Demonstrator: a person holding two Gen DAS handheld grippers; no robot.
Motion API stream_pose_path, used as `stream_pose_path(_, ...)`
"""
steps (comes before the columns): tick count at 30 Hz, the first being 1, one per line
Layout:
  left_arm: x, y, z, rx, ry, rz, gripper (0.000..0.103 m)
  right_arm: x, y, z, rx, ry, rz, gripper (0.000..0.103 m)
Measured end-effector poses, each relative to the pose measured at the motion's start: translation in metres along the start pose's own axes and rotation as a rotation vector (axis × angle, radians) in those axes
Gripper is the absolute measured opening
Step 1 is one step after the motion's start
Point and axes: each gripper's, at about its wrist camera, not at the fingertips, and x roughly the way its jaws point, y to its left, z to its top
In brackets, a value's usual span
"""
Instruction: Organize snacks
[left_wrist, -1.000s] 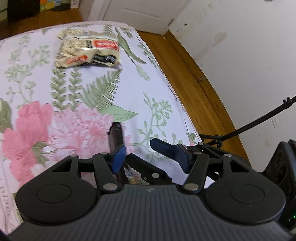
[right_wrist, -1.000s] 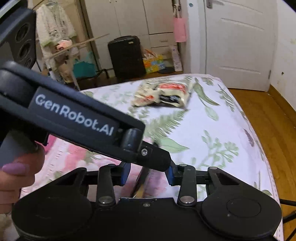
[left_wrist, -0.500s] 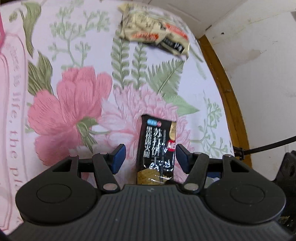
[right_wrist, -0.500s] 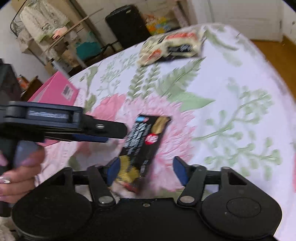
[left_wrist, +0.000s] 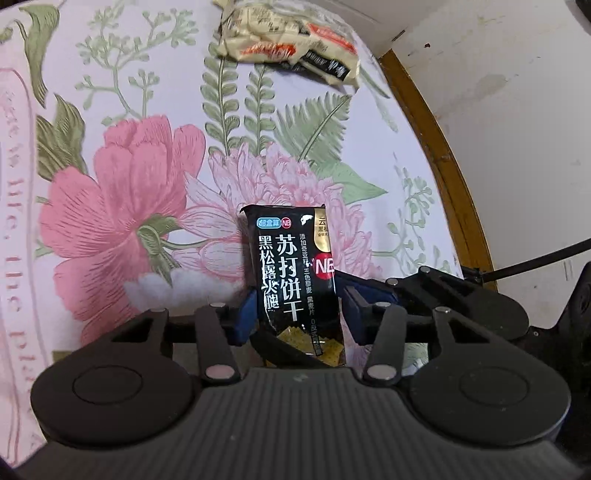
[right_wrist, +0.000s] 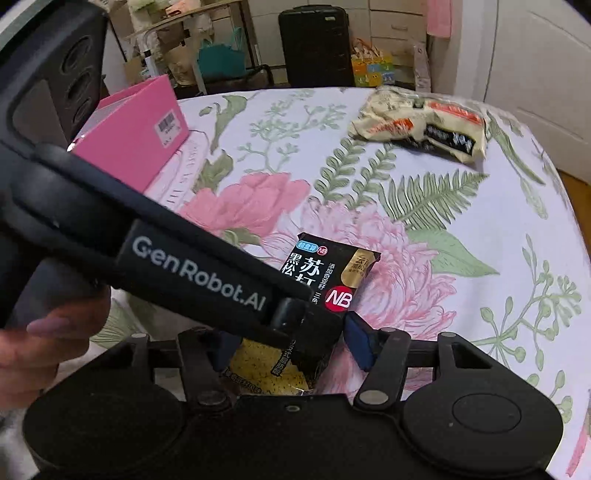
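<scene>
A black cracker packet with white and gold print lies on the floral cloth. It also shows in the right wrist view. My left gripper straddles its near end; the left blue pad touches it, the right pad stands a little off. My right gripper is open around the same packet, with the left gripper's body lying across its view. A pile of cream snack packets lies at the far side of the cloth, also in the right wrist view.
A pink box stands at the left edge of the floral cloth. Past the cloth are a black suitcase, clutter and a white door. A wood floor strip and white wall lie to the right.
Both grippers have come down over the black packet. The left gripper's jaws have narrowed around it. The packet now stands between both pairs of fingers.
</scene>
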Motion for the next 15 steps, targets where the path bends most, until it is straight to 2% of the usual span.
stream_pose_path(5, -0.036, -0.012, -0.006, 0.031, -0.036, 0.029, 0.050, -0.025, 0.016, 0.011, -0.025, -0.025, -0.002, 0.065)
stream_pose_path(10, -0.073, -0.006, -0.012, 0.006, -0.082, 0.002, 0.050, -0.044, 0.039, 0.025, -0.054, -0.045, -0.006, 0.064)
stream_pose_path(15, -0.111, 0.001, -0.020, -0.013, -0.139, 0.014, 0.050, -0.062, 0.067, 0.040, -0.100, -0.066, 0.002, 0.065)
